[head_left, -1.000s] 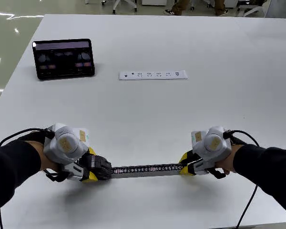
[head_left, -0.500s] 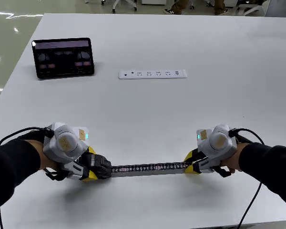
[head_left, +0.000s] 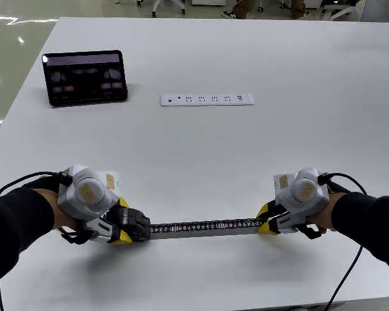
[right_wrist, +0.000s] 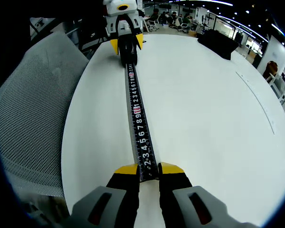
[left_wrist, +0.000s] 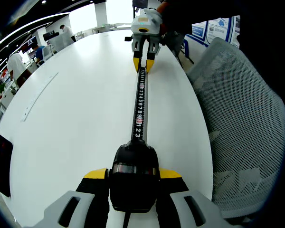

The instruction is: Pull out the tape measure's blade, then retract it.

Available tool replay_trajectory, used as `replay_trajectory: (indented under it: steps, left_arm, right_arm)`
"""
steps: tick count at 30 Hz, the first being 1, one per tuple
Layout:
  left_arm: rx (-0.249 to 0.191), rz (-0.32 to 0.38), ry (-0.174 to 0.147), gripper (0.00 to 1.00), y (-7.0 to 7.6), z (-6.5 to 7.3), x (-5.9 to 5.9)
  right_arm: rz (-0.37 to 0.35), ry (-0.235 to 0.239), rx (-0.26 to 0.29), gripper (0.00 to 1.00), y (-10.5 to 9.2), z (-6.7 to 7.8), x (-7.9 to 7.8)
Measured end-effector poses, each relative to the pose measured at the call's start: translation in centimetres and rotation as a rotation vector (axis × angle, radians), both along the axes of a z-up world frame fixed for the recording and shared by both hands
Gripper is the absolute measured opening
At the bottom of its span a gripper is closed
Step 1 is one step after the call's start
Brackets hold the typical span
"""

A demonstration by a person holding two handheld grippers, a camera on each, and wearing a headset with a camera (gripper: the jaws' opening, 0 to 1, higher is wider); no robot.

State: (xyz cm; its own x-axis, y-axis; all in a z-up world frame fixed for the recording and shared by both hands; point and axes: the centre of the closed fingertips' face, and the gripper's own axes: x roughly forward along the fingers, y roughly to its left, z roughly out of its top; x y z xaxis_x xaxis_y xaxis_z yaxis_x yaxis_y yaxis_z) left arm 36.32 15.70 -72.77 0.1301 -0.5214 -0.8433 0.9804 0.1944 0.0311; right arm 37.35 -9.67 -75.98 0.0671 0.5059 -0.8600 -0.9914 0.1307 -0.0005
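**Presently: blade drawn out, pinched at both ends**

Nearest of all, a mesh chair (left_wrist: pixel 240 142) is seen just behind the table's near edge. Just inside that edge, the tape measure case (head_left: pixel 137 225) is clasped on both sides by the left gripper (head_left: pixel 124 225), at the left of the table (head_left: pixel 259 149). From the case the blade (head_left: pixel 204 227) is run rightward, flat on the surface and parallel to the near edge. Its tip end is pinched between the narrowed jaws of the right gripper (head_left: pixel 266 220).

The extension step is judged to be well advanced, with retraction not yet begun.

The main risk is judged to be a slip at the tip. Should the pinch be loosened all at once, the blade would likely be whipped back into the case by its spring. A kink could also be caused if either end were lifted or twisted out of line. The case might be dragged if the pull were not matched on the left.

Little margin is left toward the near edge, where trailing cables (head_left: pixel 347 259) could be caught. To the right, bare surface is available for further pulling. Far ahead, ample room is left before the power strip (head_left: pixel 207 100) and the tablet (head_left: pixel 85 78) at the far left.
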Motion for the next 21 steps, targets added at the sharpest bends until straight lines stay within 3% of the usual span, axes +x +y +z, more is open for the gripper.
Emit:
replay_trajectory:
  steps: [10, 16, 19, 20, 21]
  left_arm:
    - [-0.001, 0.004, -0.003, 0.34, -0.1, 0.1, -0.1]
    - [-0.012, 0.015, -0.034, 0.35, -0.1, 0.0, 0.3]
    - [0.028, 0.061, -0.010, 0.37, 1.1, -0.3, 0.2]
    - [0.025, 0.059, -0.020, 0.38, 1.3, -0.3, 0.3]
    - [0.011, 0.109, -0.024, 0.41, 1.7, -0.2, 0.5]
  right_arm:
    - [0.008, -0.011, -0.010, 0.11, 0.1, 0.0, 0.0]
    - [-0.013, -0.027, -0.029, 0.14, -0.3, 0.0, 0.3]
    - [-0.011, -0.048, -0.042, 0.17, -0.6, 0.1, 0.2]
    - [-0.017, -0.053, -0.042, 0.20, -0.8, 0.2, 0.2]
    - [-0.034, -0.053, -0.033, 0.22, -0.9, 0.4, 0.2]
